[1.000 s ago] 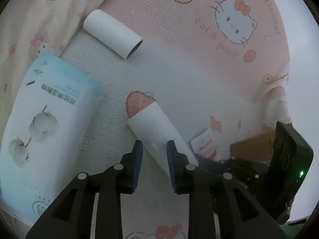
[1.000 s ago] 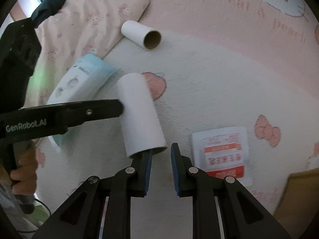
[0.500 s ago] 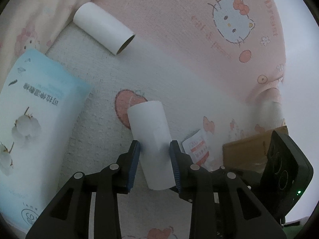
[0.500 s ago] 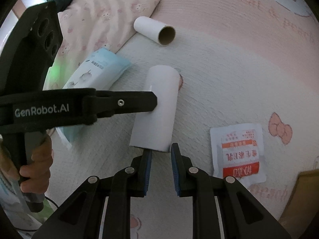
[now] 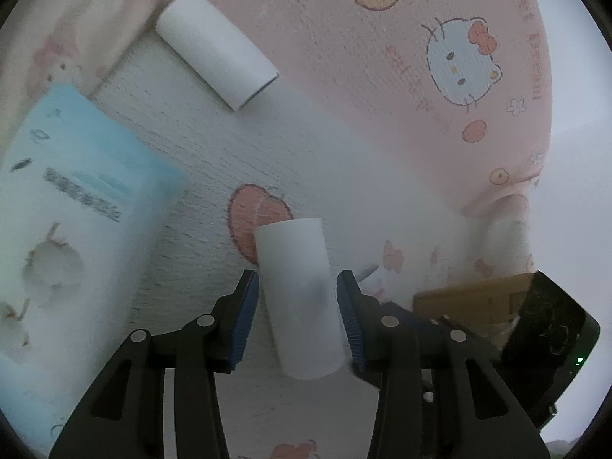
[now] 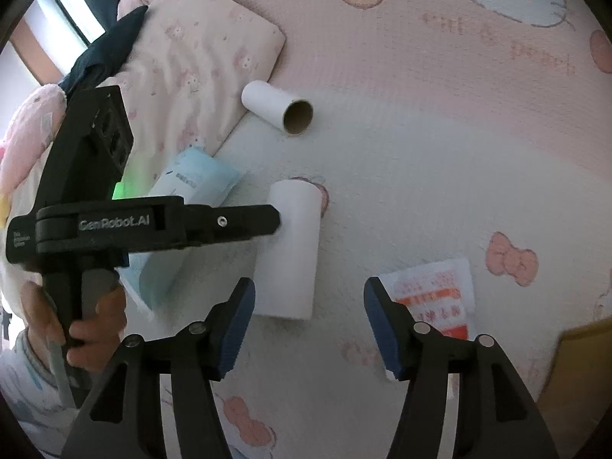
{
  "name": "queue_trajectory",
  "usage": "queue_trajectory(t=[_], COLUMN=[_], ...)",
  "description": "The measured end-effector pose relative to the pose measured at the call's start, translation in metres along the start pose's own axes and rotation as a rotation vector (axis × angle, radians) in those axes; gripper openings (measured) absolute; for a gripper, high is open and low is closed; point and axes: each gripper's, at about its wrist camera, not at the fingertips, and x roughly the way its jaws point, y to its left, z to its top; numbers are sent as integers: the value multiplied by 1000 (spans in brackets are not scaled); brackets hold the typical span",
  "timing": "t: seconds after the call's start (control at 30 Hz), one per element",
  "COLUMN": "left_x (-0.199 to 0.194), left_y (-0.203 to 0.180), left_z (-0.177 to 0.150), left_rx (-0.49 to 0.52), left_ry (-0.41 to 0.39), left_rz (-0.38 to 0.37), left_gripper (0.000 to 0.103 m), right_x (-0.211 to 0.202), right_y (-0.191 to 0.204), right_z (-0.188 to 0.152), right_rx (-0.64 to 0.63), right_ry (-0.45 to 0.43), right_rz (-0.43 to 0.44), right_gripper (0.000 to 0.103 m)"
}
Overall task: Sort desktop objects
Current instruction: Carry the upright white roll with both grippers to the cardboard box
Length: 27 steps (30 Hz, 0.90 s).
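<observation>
From left to right I count one blue cotton-pad pack, two white paper tubes and one red-and-white sachet on the pink cartoon bedsheet. A second ago my right claw was pressed together and my left claw narrower; now both are opening, the right spread on nothing, the left straddling the near tube with its pads just off it. That tube lies flat between pack and sachet, long axis running away from me, while the far tube lies slantwise by the pillow.
</observation>
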Motion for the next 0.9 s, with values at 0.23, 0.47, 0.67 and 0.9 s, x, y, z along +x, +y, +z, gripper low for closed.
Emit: queue_trajectory(t=[0.23, 0.47, 0.67, 0.9], left_x=[13, 21, 24, 8], left_y=[0, 0, -6, -21], left_z=[-1, -7, -10, -12], left_rx=[-37, -44, -29, 28], left_ry=[10, 10, 16, -34], left_rz=[-15, -44, -62, -94], left_gripper=[47, 44, 44, 44], right_x=[15, 35, 44, 26], right_y=[-2, -11, -7, 23], right_z=[9, 14, 8, 6], right_rx=[-11, 53, 111, 47], right_ry=[33, 69, 63, 6], right_rz=[37, 65, 121, 60], right_gripper=[57, 55, 42, 42])
